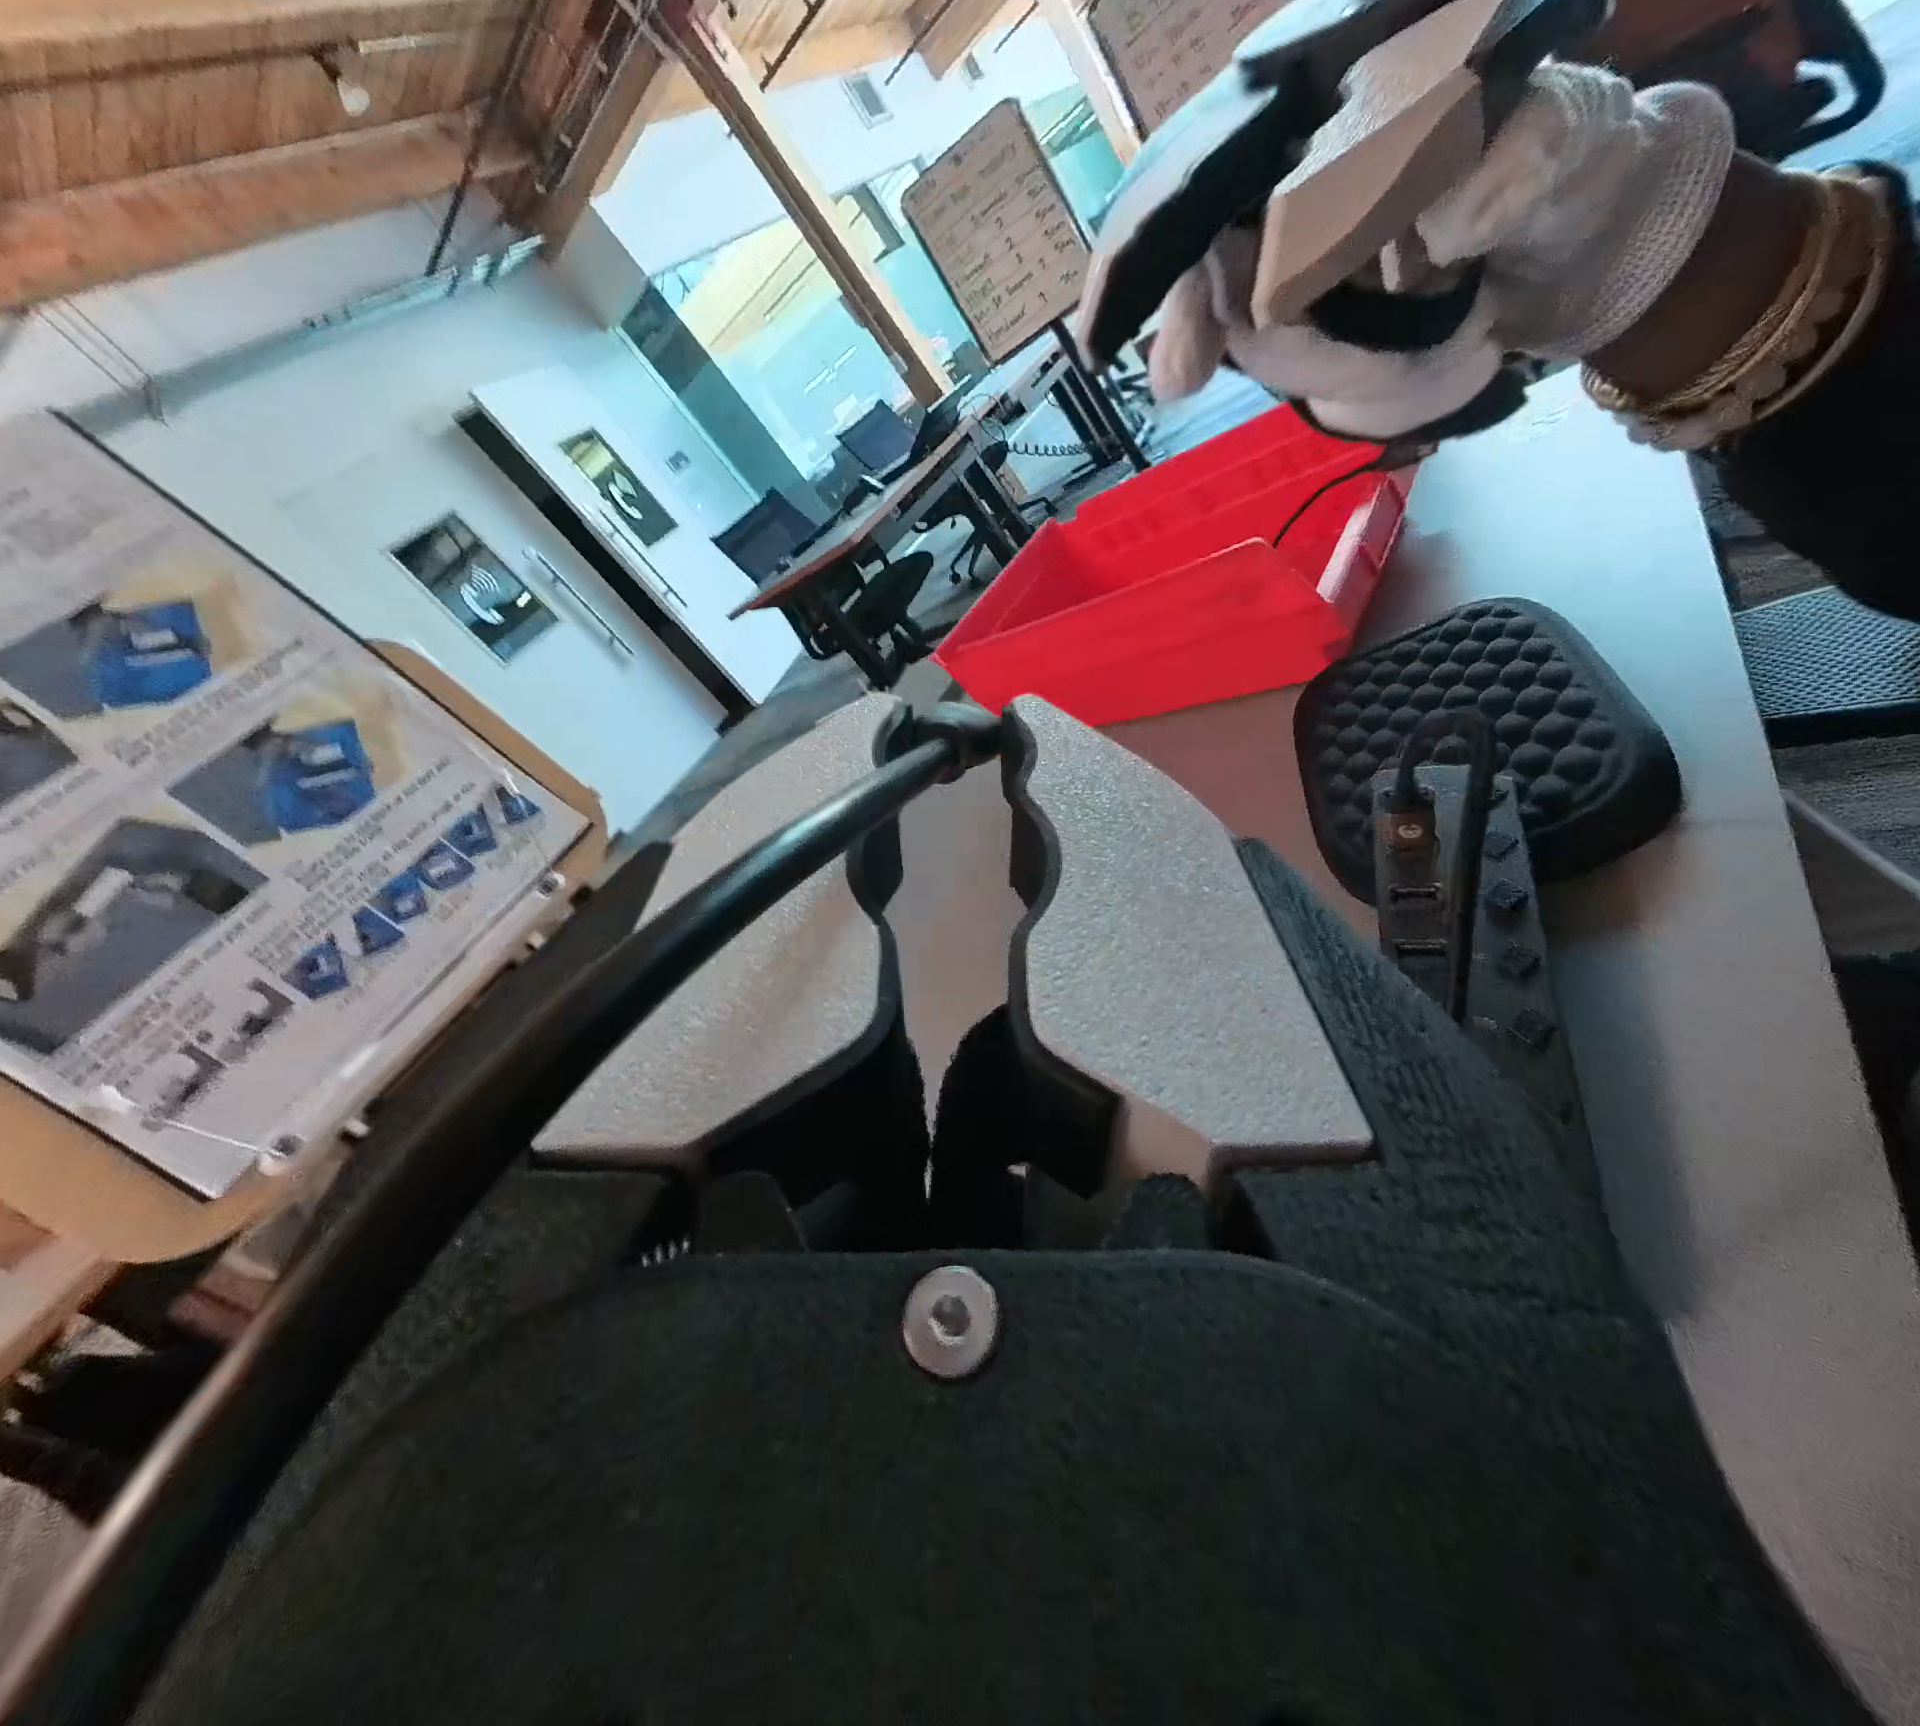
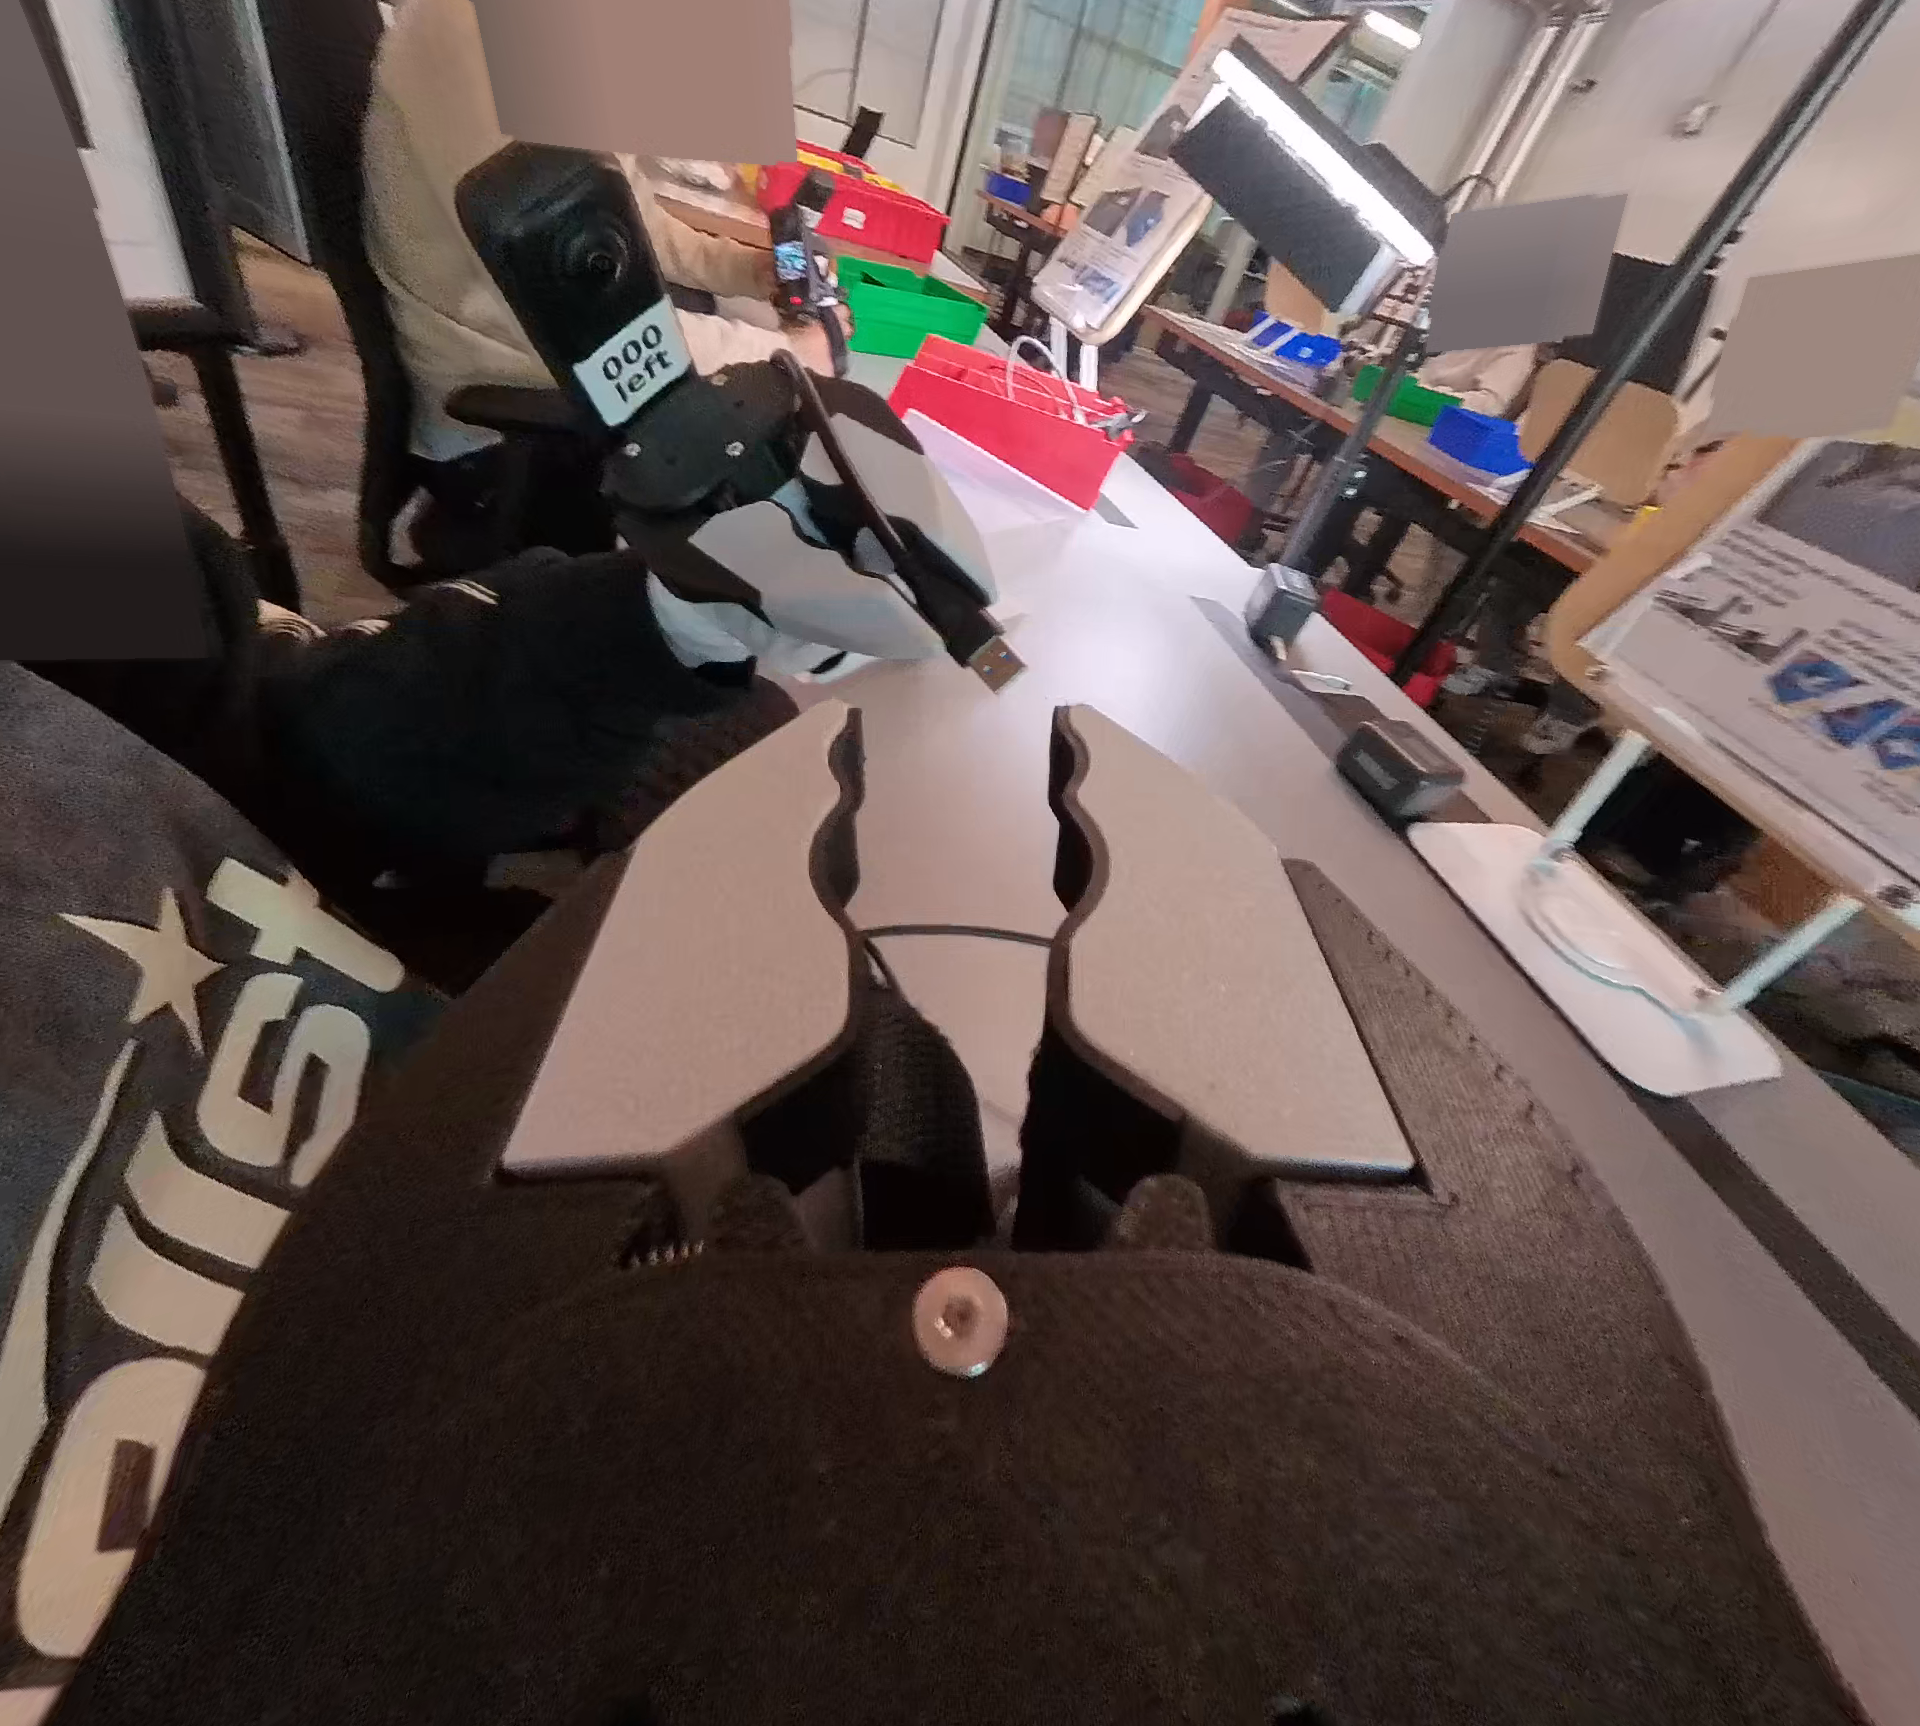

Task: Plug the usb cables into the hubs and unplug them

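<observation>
Nearest in the left wrist view, the left gripper (image 1: pixel 956 746) has its jaws pressed onto a black usb cable (image 1: pixel 582 980) right at their tips; the right wrist view shows that same gripper (image 2: pixel 951 627) held clear above the grey counter (image 2: pixel 1122 596), the plug's metal end (image 2: pixel 995 666) sticking out past the jaws, pointing down and forward. The right gripper (image 2: pixel 951 741) has its jaws spread with nothing between them, hovering over a thin cable (image 2: pixel 951 933) that lies across the counter. Just beyond the left gripper, one black hub (image 1: pixel 1439 887) lies partly on a textured black pad (image 1: pixel 1507 720), with one plug already seated at its far end. Beyond that sits one red bin (image 1: pixel 1174 596). The risk I see: the hub is unheld, so pushing the plug in could slide it, and the tip grip may let the plug twist off line. Counted: two cables seen, one hub, two grippers
</observation>
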Available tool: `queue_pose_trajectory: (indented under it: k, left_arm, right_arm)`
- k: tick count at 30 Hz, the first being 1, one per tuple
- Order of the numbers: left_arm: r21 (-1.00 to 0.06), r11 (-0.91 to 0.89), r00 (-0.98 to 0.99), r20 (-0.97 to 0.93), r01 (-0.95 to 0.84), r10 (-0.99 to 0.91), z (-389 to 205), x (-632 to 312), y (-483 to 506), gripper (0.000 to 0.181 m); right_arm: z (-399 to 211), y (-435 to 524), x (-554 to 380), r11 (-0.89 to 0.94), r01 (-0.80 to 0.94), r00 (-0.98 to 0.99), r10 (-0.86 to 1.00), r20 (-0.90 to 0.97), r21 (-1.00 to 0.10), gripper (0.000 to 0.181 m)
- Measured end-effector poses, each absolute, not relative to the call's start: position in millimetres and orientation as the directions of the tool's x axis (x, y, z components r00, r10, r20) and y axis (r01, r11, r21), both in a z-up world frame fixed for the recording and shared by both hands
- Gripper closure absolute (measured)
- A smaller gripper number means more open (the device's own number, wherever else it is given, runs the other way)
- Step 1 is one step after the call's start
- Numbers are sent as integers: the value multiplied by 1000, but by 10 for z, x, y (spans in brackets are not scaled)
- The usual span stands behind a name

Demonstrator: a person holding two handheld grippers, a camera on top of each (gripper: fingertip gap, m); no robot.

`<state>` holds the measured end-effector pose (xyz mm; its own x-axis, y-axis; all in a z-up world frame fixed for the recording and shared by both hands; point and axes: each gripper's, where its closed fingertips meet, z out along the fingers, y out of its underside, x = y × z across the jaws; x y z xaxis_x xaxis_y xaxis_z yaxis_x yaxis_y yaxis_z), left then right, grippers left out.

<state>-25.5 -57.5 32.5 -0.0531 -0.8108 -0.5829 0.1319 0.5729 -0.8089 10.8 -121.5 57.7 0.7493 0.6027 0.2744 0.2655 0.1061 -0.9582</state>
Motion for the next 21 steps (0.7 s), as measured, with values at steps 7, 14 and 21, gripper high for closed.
queue_pose_trajectory:
  k: [7, 14, 21]
  left_arm:
    - [-856, 516, -81, -516, 22, -853, 217, -252, -451, 166]
    - [-858, 479, -224, -438, -184, -871, -128, -226, -489, 166]
    - [-851, 471, -289, -402, -231, -869, -288, -135, -603, 166]
  right_arm:
    - [445, -1421, 310, 32, 375, 692, 655, 303, -927, 158]
    - [-179, -1566, 470, -165, 603, 585, 757, 292, -780, 150]
    - [-891, -1515, 619, -376, 709, 573, 801, 176, -597, 106]
